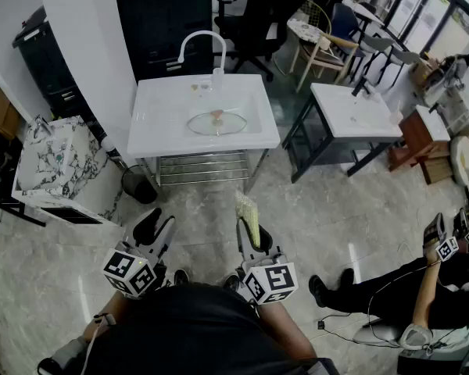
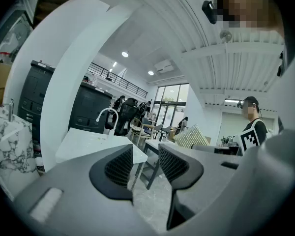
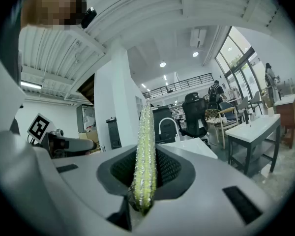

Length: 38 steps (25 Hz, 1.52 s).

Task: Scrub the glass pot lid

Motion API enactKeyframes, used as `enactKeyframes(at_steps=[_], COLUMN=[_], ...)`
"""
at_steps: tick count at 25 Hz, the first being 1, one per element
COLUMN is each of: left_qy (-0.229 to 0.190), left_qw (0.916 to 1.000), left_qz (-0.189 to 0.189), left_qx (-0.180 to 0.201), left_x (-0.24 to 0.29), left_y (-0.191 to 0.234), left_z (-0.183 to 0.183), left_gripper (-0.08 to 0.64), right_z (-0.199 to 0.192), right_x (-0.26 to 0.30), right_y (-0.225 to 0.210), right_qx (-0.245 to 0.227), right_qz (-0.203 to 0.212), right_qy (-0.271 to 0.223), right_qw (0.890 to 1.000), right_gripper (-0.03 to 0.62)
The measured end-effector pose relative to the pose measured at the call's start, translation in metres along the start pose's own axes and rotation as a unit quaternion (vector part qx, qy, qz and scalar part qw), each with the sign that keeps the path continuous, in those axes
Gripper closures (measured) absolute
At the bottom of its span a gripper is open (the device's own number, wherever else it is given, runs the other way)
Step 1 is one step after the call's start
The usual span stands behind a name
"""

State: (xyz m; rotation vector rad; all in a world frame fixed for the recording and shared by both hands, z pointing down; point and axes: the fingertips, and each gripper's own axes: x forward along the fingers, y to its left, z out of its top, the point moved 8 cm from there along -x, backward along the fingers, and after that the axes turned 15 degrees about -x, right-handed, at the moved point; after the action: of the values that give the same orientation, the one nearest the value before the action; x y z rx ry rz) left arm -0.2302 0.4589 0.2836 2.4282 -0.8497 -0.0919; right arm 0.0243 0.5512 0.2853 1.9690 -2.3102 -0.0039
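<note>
Two tongs hung well short of the table (image 1: 160, 131): left tongs (image 1: 156, 226) part open and empty, right tongs (image 1: 250, 237) clamped on a yellow scrub pad (image 1: 247, 212). The glass pot lid (image 1: 216, 123) lay loose in the basin (image 1: 248, 106) mid-table. Unheld, it would likely skate under scrubbing, and the edge-pinched pad might slip.

this looked like an open-plan office doubling as a test lab: a freestanding white sink unit (image 1: 156, 116) and a second one (image 1: 336, 112) stood on polished marble-look floor (image 1: 320, 209), with a black office chair (image 1: 258, 10) and a black cabinet (image 1: 164, 22) behind, tall windows (image 1: 422, 10) at right (a railed mezzanine (image 3: 182, 82) ran overhead).
</note>
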Motion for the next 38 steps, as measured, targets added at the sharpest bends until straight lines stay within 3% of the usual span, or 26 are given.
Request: enactKeyframes(at_steps=[18,26,31,38], left_qy=[0.007,0.047,0.065,0.065], left_qw=[0.9993,0.9962,0.9949,0.9959], left_qz=[-0.013,-0.036,-0.033,0.006], left_qx=[-0.034,-0.064,-0.069,-0.063], left_x=[-0.009,-0.002,0.025,0.101], left_y=[0.046,0.091,0.102,0.098], left_z=[0.014,0.008,0.004,0.013], left_gripper=[0.393,0.393,0.393,0.394], right_z=[-0.002,-0.006,-0.023,-0.045], right_x=[0.03,0.047,0.065,0.124], right_y=[0.034,0.069,0.05,-0.018], right_qx=[-0.001,-0.027,-0.003,0.03], right_qz=[-0.012,-0.01,-0.019,0.035], right_qy=[0.029,0.062,0.08,0.063], right_qw=[1.0,0.998,0.997,0.997], right_gripper=[0.525,0.525,0.525,0.525])
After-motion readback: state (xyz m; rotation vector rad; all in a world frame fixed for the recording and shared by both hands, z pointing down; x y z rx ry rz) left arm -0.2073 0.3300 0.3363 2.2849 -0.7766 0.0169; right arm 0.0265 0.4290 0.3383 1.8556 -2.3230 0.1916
